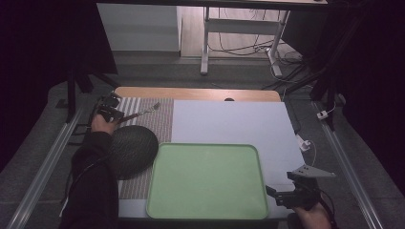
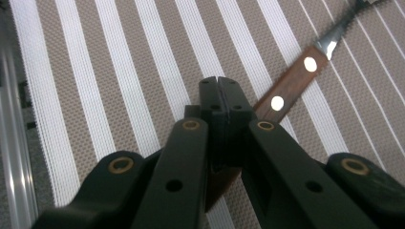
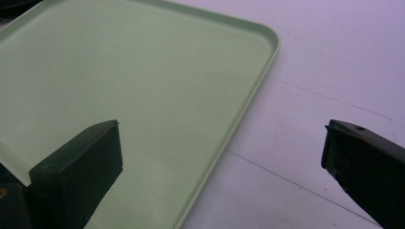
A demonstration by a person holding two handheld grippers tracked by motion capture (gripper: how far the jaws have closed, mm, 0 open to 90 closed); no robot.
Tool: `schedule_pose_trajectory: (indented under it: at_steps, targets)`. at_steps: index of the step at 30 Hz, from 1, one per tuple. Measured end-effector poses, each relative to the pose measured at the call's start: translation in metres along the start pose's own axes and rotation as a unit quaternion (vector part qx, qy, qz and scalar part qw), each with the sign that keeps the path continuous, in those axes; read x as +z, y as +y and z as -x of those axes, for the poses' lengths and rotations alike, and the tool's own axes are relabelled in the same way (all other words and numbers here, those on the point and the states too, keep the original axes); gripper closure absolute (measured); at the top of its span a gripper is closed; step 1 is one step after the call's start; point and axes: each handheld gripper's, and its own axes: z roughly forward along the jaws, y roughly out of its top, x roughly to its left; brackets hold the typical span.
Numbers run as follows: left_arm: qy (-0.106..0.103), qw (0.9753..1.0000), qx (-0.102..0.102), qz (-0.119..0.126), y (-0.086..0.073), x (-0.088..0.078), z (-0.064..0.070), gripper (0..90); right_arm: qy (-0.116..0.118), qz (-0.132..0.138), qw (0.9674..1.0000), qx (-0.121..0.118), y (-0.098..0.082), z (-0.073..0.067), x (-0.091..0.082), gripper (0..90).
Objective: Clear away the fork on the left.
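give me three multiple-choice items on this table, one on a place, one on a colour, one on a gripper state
1. Where does the knife lie?
A. on the tray
B. on the striped mat
C. on the floor

2. What colour is the tray?
A. green
B. red
C. blue

3. How do the right gripper's jaws stand?
A. shut on a cup
B. shut together
C. wide apart

Key: 1 B, stripes run under its wooden handle; 2 A, pale green in the high view; 3 C, a broad gap with nothing between them, over the tray's edge.
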Motion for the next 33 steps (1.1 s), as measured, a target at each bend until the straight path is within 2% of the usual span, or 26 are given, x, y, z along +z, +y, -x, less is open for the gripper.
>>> schedule_pose_trajectory:
  at_steps: [3,6,8,9,10,11,12,13,14,15,16,17,20,23,26,28,30,31,33]
  targets:
    - [-0.019,0.9998,0.009,-0.006,-0.005,-0.003,0.002,88.7,-0.002,-0.002,1.0,-0.004,0.0,-0.001,0.001,0.3]
    - [-0.026,0.9995,0.013,-0.009,-0.007,-0.005,0.003,88.7,-0.003,-0.004,1.0,-0.005,0.001,-0.001,0.001,0.3]
    - [-0.026,0.9996,0.014,-0.004,-0.007,-0.009,0.003,88.5,-0.002,-0.005,1.0,-0.004,0.001,-0.001,0.001,0.3]
    - [-0.029,0.9995,0.011,0.007,-0.006,-0.012,0.001,86.2,-0.002,-0.004,1.0,-0.004,0.001,-0.001,0.001,0.3]
    - [-0.037,0.9991,0.004,0.019,-0.004,-0.016,0.0,76.1,-0.002,-0.005,1.0,-0.004,0.001,-0.001,0.002,0.3]
    - [-0.045,0.9985,-0.002,0.031,-0.002,-0.019,0.0,76.1,-0.002,-0.005,1.0,-0.004,0.001,-0.001,0.002,0.3]
    - [-0.056,0.9976,0.0,0.04,0.0,-0.022,0.0,71.0,-0.001,-0.005,1.0,-0.004,0.001,-0.001,0.002,0.3]
    - [-0.061,0.9972,0.005,0.043,0.002,-0.024,0.001,60.1,-0.001,-0.005,1.0,-0.005,0.001,-0.001,0.002,0.4]
    - [-0.064,0.9969,0.011,0.044,0.004,-0.023,0.003,60.1,-0.001,-0.005,1.0,-0.005,0.001,-0.001,0.002,0.4]
    - [-0.068,0.9967,0.017,0.041,0.006,-0.022,0.006,54.2,0.0,-0.005,1.0,-0.005,0.001,-0.001,0.002,0.4]
    - [-0.069,0.9968,0.021,0.035,0.007,-0.019,0.008,41.4,0.0,-0.004,1.0,-0.004,0.001,-0.001,0.002,0.4]
    - [-0.071,0.9967,0.023,0.031,0.008,-0.016,0.009,41.4,0.0,-0.004,1.0,-0.004,0.001,-0.001,0.002,0.4]
    - [-0.064,0.9975,0.022,0.018,0.01,-0.006,0.014,25.5,0.0,-0.004,1.0,-0.004,0.001,-0.001,0.002,0.4]
    - [-0.074,0.997,0.019,0.014,0.01,0.004,0.015,16.3,0.002,-0.002,1.0,-0.003,0.001,-0.001,0.002,0.5]
    - [-0.064,0.9976,0.027,-0.004,0.012,0.011,0.018,17.5,0.002,0.0,1.0,-0.001,0.001,0.0,0.001,1.9]
    - [-0.05,0.998,0.037,-0.005,0.013,0.011,0.02,22.5,0.003,0.0,1.0,0.001,0.001,0.0,0.001,1.9]
    - [-0.06,0.9974,0.039,-0.002,0.014,0.009,0.02,34.8,0.003,0.001,1.0,0.001,0.001,0.0,0.001,1.9]
    - [-0.054,0.9974,0.047,-0.006,0.014,0.008,0.021,42.7,0.003,0.001,1.0,0.001,0.001,0.0,0.001,1.9]
    - [-0.054,0.997,0.055,-0.012,0.015,0.006,0.022,50.9,0.003,0.001,1.0,0.001,0.001,0.0,0.001,1.9]
